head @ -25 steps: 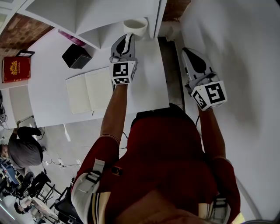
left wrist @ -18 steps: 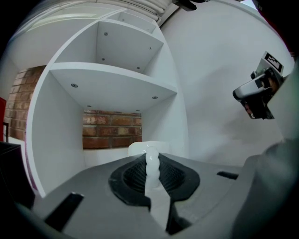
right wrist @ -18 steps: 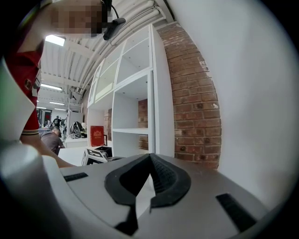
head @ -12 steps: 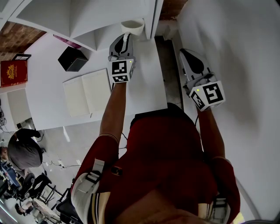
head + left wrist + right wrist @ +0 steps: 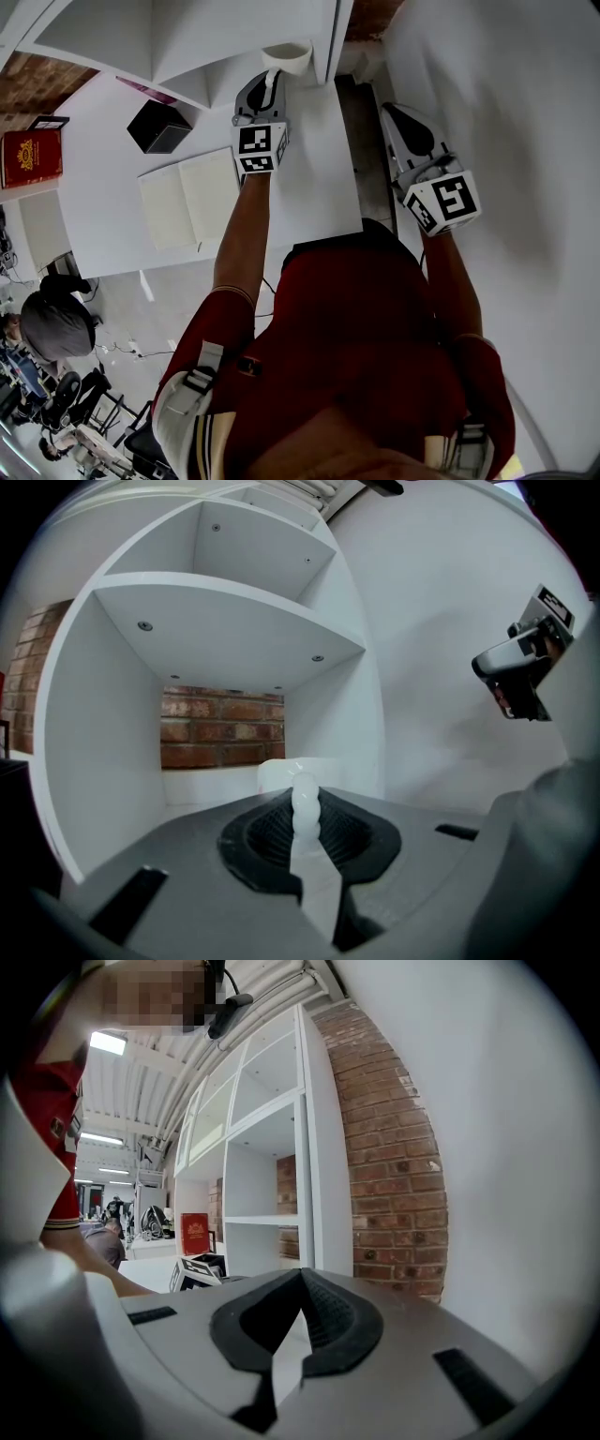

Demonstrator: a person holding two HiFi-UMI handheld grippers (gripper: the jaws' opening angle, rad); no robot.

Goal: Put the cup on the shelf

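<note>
Cup (image 5: 287,58) nudged deeper into shelf (image 5: 169,37), notebook (image 5: 187,199) alongside

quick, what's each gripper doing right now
Left gripper: closed on the cup, by its handle.
Right gripper: closed, empty.

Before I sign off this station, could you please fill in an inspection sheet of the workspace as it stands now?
Surface: white table, bare near the left arm.
Job's things: white cup inside a bay of the shelf; whether it rests there cannot be told.
Clutter: open notebook, black box, red book.
Grippers: left gripper shut on the cup's handle; right gripper shut, empty, off to the side.
Cables: thin leads on the floor.
Surroundings: brick wall; a seated person.
</note>
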